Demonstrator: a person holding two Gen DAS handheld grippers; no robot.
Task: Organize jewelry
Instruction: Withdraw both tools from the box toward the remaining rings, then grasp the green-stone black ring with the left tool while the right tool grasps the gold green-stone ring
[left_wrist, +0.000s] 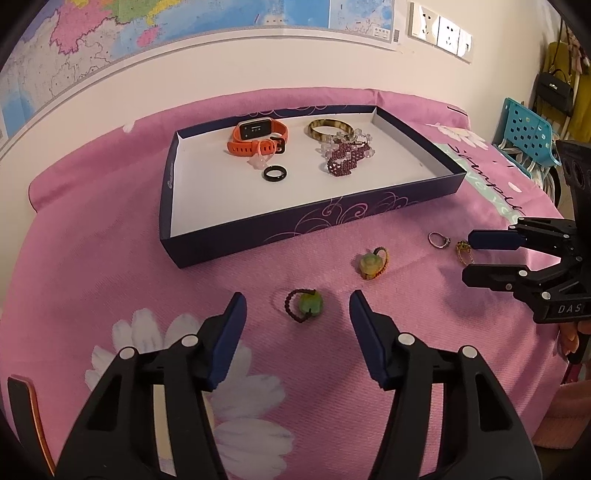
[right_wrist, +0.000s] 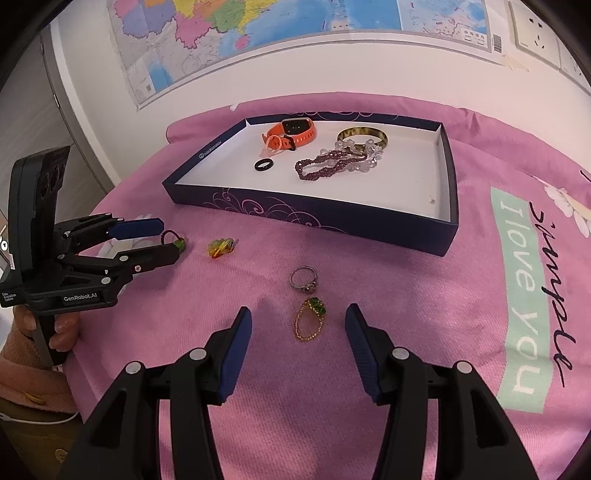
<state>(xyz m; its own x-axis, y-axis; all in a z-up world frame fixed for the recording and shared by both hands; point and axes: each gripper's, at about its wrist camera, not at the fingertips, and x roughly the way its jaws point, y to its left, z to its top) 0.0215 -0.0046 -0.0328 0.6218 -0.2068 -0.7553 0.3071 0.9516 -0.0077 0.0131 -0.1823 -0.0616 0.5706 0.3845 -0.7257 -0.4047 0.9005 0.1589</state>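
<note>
On the pink cloth a green bead ring on a dark cord (left_wrist: 312, 303) lies between the fingers of my left gripper (left_wrist: 298, 297), which is open and touches nothing. A gold chain ring with a green stone (right_wrist: 317, 306) lies between the fingers of my right gripper (right_wrist: 298, 312), also open with its pads clear. A silver ring (right_wrist: 303, 280) sits just beyond it. A yellow-green bead ring (left_wrist: 370, 264) lies between the two grippers. The dark blue tray (left_wrist: 295, 232) behind them holds an orange watch (left_wrist: 256, 138), a bangle (left_wrist: 330, 129), a maroon bead bracelet (left_wrist: 345, 157) and a black ring (left_wrist: 275, 172).
The pink flowered cloth (right_wrist: 424, 295) covers the whole surface up to a wall with a map. A blue perforated chair (left_wrist: 524, 129) stands at the far right. A person's hand (right_wrist: 62, 332) grips the left gripper's handle.
</note>
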